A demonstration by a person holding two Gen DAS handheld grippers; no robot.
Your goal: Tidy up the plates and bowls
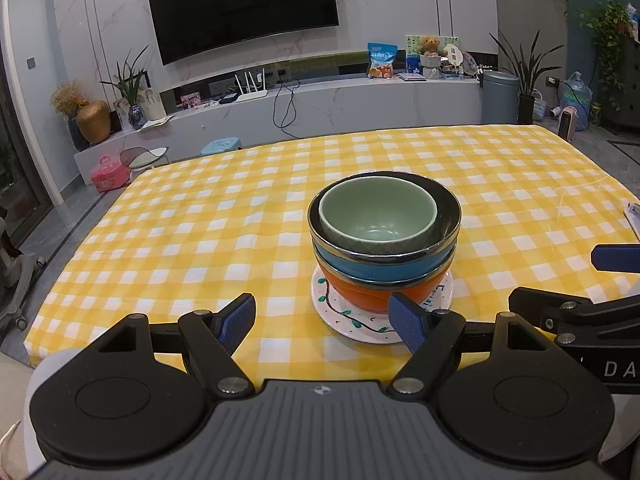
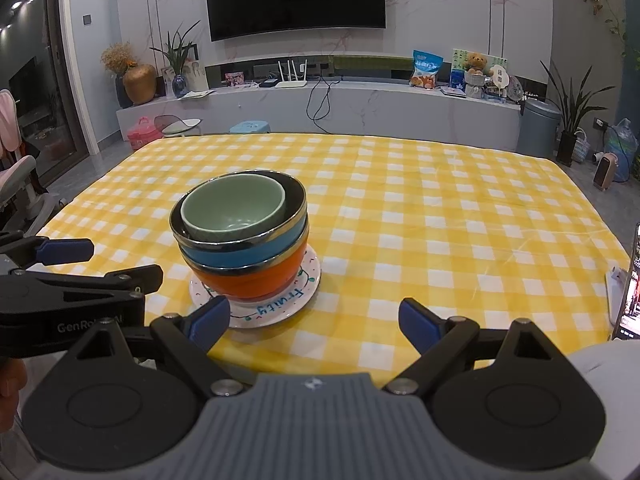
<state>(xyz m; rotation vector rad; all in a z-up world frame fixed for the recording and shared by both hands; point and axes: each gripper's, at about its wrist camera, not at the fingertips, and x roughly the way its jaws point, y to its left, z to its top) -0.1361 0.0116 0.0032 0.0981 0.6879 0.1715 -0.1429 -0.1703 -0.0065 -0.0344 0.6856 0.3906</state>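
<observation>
A stack of bowls stands on a white decorated plate (image 1: pixel 360 326) (image 2: pixel 280 310) on the yellow checked tablecloth. From the bottom: an orange bowl (image 1: pixel 372 294) (image 2: pixel 256 280), a blue bowl (image 1: pixel 380 266) (image 2: pixel 240 254), a dark steel-rimmed bowl (image 1: pixel 444 204) (image 2: pixel 296 196), and a pale green bowl (image 1: pixel 376 216) (image 2: pixel 232 210) nested on top. My left gripper (image 1: pixel 324 320) is open and empty, just in front of the plate. My right gripper (image 2: pixel 314 322) is open and empty, to the right of the plate near the table's front edge. Each gripper shows in the other's view.
A phone on a white stand (image 2: pixel 628 280) is at the table's right edge. Beyond the table are a TV wall, a low cabinet (image 1: pixel 320 108), stools, plants and a grey bin (image 2: pixel 536 128).
</observation>
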